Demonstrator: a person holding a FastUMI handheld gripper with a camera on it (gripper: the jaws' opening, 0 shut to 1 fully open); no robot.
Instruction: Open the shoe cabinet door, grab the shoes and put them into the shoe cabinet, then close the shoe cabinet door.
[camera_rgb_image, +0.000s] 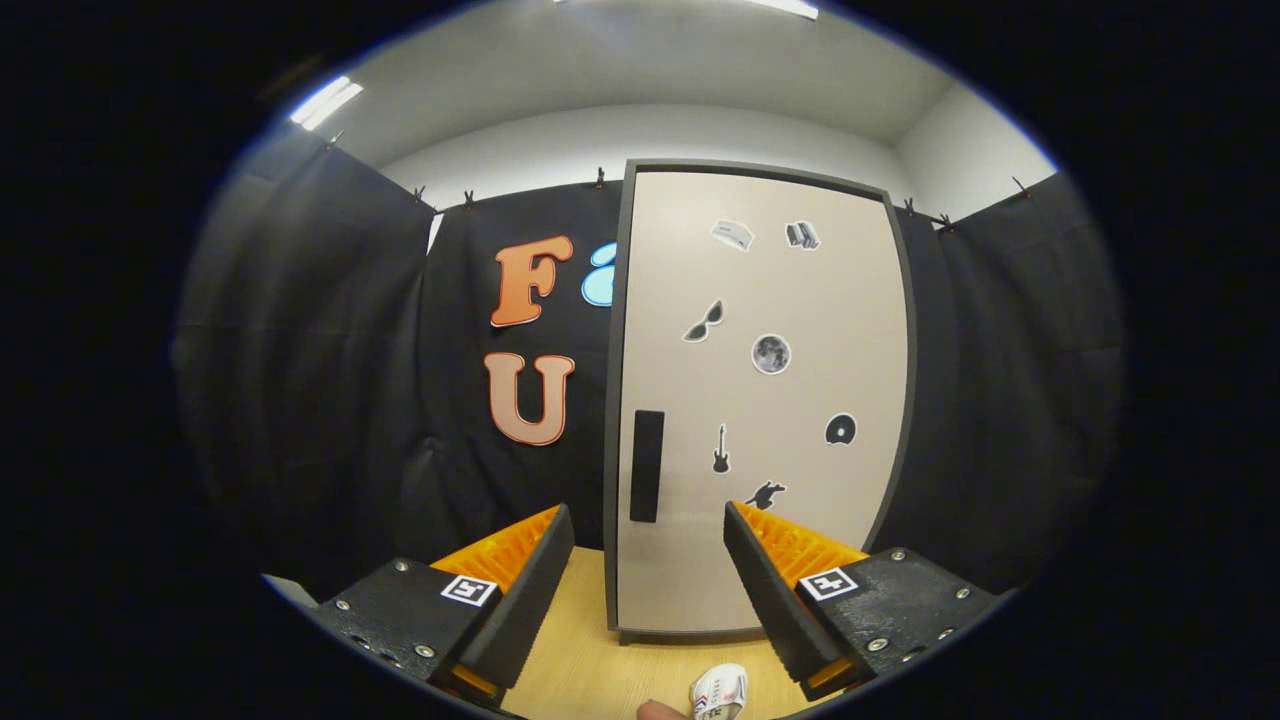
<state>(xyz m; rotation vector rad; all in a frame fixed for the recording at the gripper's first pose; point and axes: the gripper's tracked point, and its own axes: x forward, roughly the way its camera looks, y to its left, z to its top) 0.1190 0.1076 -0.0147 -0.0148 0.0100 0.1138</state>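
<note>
The shoe cabinet stands upright on a wooden tabletop, straight ahead beyond my fingers. Its beige door, dotted with small stickers, is closed within a dark frame. A dark vertical handle sits near the door's left edge, just above and between my fingertips. My gripper is open, nothing between its fingers, some way short of the door. A small white shoe with red and blue stripes lies on the tabletop below and between the fingers, close to the right finger.
The wooden tabletop runs from my fingers up to the cabinet's base. Black cloth walls close the booth behind and on both sides. A fingertip of a person shows beside the shoe.
</note>
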